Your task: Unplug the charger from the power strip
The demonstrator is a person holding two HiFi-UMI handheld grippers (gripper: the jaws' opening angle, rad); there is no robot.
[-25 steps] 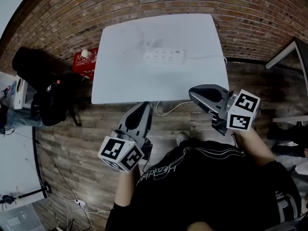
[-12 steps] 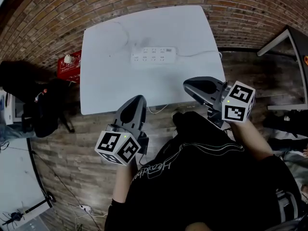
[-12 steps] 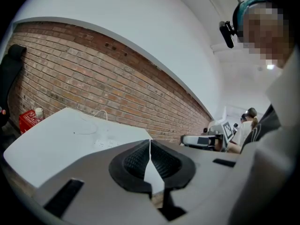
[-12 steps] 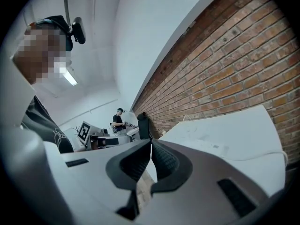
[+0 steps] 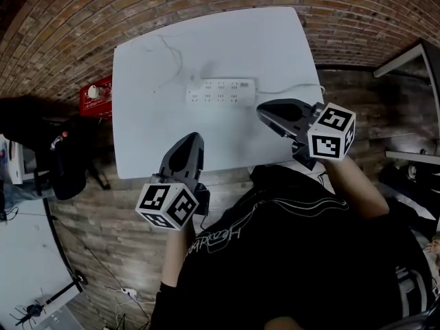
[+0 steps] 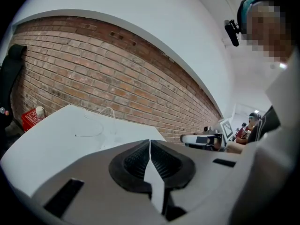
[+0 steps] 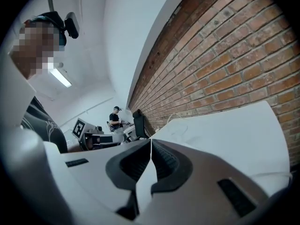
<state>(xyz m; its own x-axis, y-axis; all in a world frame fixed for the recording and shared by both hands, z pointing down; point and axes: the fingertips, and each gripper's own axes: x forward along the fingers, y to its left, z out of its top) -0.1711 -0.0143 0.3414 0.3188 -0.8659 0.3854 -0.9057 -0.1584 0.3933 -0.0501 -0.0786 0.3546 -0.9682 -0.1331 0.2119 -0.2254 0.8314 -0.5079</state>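
Note:
A white power strip [image 5: 220,91] lies across the middle of the white table [image 5: 151,143], its cord [image 5: 292,89] running off to the right edge. No charger stands out on the strip in the head view. A thin white cable [image 5: 167,55] loops on the far left of the tabletop and also shows in the left gripper view as a cable [image 6: 104,116]. My left gripper [image 5: 194,138] hovers over the near edge, shut and empty [image 6: 150,142]. My right gripper [image 5: 264,112] is shut and empty [image 7: 151,141], just near-right of the strip.
A brick wall [image 5: 75,26] runs behind the table. A red box [image 5: 96,96] and dark bags [image 5: 62,153] sit on the wooden floor at the left. A metal frame [image 5: 412,52] stands at the right. A person [image 7: 115,116] stands far off along the wall.
Both grippers have moved forward from over the floor to above the table's near edge. The table and strip now sit closer in the head view. Both stay shut.

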